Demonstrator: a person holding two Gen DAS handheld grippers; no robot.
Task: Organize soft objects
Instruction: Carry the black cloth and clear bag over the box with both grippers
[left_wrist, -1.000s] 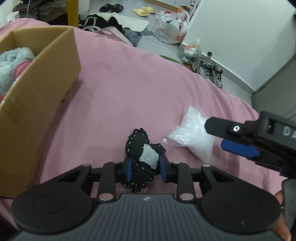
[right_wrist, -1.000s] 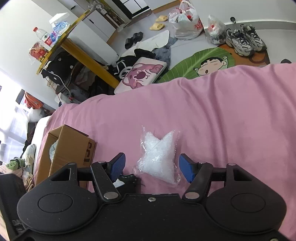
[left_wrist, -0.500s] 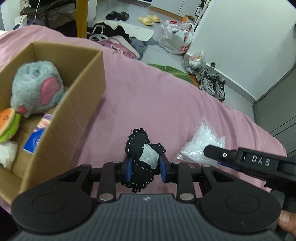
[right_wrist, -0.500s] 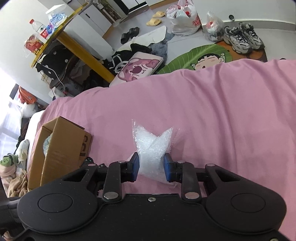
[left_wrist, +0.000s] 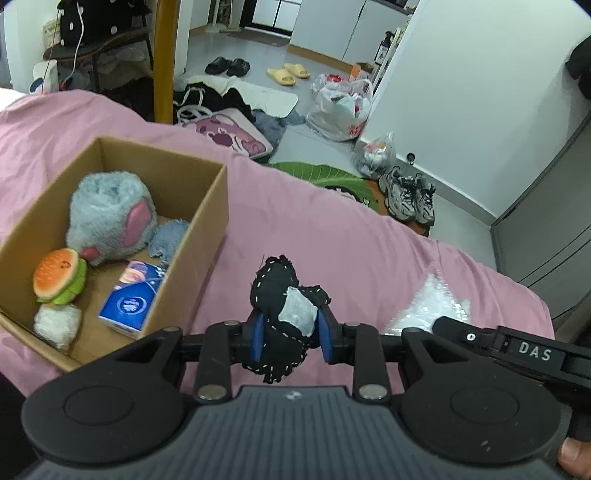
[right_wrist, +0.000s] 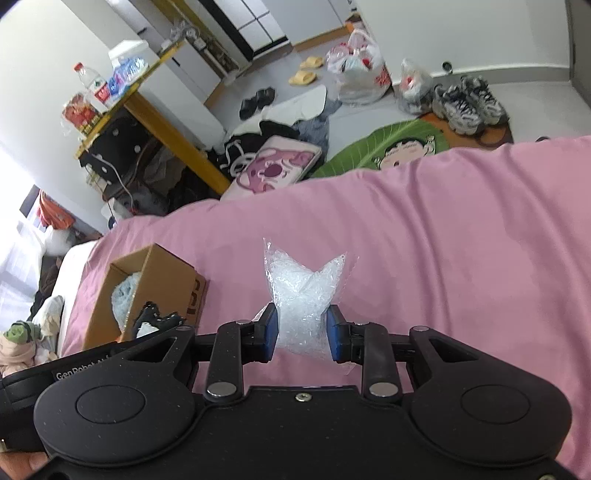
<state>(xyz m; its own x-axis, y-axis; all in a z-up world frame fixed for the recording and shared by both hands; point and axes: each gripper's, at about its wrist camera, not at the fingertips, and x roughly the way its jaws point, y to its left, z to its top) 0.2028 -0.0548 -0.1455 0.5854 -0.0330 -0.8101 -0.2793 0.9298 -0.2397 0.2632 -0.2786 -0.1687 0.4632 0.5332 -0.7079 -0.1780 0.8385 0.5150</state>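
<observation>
While the left gripper (left_wrist: 289, 334) pinched a black stitched pouch (left_wrist: 284, 314) just beside the cardboard box (left_wrist: 207, 236) on the pink bed (left_wrist: 332, 229), the right gripper (right_wrist: 301, 334) squeezed a clear bead bag (right_wrist: 303, 295).

1 cardboard box (left_wrist: 207, 236), 5 soft items inside; 2 grippers, 1 item each.
</observation>
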